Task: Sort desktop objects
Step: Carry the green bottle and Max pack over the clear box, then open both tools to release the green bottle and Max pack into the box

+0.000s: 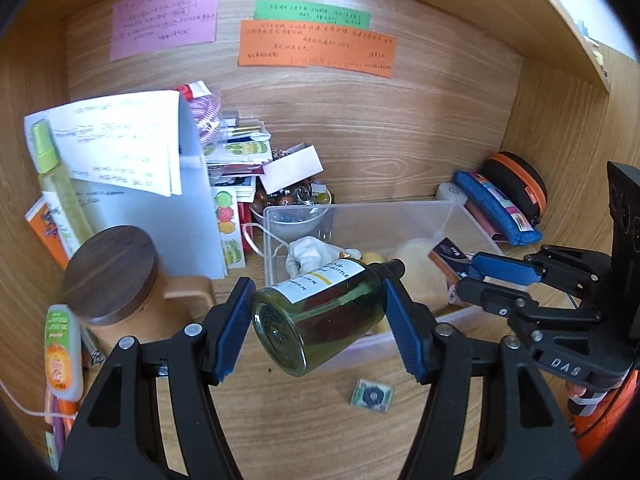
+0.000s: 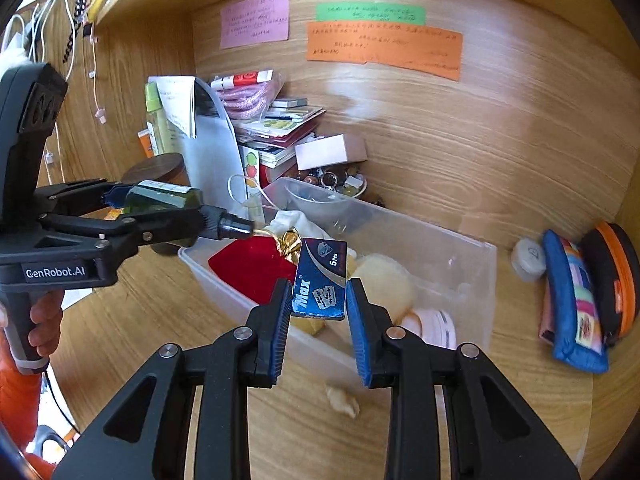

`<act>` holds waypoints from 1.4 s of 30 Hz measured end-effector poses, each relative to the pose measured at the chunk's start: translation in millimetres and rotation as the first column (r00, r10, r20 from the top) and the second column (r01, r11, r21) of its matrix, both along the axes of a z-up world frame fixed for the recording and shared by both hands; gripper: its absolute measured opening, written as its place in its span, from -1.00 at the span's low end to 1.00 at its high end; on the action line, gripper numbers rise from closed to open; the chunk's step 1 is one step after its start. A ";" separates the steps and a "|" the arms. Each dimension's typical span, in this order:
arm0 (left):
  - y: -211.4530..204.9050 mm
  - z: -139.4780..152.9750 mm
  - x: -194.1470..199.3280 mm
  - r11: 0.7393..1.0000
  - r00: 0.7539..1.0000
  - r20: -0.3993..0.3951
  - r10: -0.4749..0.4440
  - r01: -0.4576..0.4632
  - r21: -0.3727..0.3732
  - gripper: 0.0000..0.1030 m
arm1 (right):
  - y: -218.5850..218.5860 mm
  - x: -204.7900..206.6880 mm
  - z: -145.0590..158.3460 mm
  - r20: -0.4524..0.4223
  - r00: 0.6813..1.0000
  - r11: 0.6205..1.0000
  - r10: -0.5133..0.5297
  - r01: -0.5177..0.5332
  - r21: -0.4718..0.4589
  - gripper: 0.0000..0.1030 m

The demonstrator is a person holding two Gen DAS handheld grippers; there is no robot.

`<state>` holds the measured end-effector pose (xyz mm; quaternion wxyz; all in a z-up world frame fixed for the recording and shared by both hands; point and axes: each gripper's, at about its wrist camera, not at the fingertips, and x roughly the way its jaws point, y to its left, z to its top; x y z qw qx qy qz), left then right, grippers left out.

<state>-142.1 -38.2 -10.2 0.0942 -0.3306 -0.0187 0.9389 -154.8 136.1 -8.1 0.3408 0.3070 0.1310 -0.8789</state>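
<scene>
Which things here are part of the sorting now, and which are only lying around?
In the job:
- left gripper shut on the green glass bottle
- right gripper holding the blue blade box
- clear plastic bin, partly filled

Lying about:
- wooden-lidded jar
- blue pouch
- small square packet
- paper notes on the back wall
</scene>
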 end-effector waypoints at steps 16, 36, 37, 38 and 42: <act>21.6 -25.3 -58.4 0.997 0.996 0.088 0.008 -0.001 -0.077 0.25 | -34.7 -36.0 -22.4 0.006 1.000 0.990 0.016 -0.017 0.138 -0.50; 37.8 -48.7 -78.4 0.996 0.980 0.194 -0.031 0.047 -0.078 0.29 | -31.8 -51.2 -25.8 0.014 1.000 0.987 -0.006 0.004 0.162 -0.42; 37.8 -48.9 -77.6 0.996 0.980 0.199 -0.028 0.044 -0.078 0.30 | -30.5 -51.5 -24.8 0.014 1.000 0.987 -0.009 0.007 0.159 -0.40; 37.7 -49.0 -76.8 0.996 0.979 0.202 -0.026 0.042 -0.074 0.30 | -29.1 -51.2 -23.5 0.012 1.000 0.987 -0.013 0.011 0.159 -0.39; 38.8 -45.1 -70.2 0.997 0.979 0.201 -0.028 0.043 -0.069 0.37 | -22.1 -47.3 -17.2 -0.004 1.000 0.986 -0.027 0.027 0.162 -0.36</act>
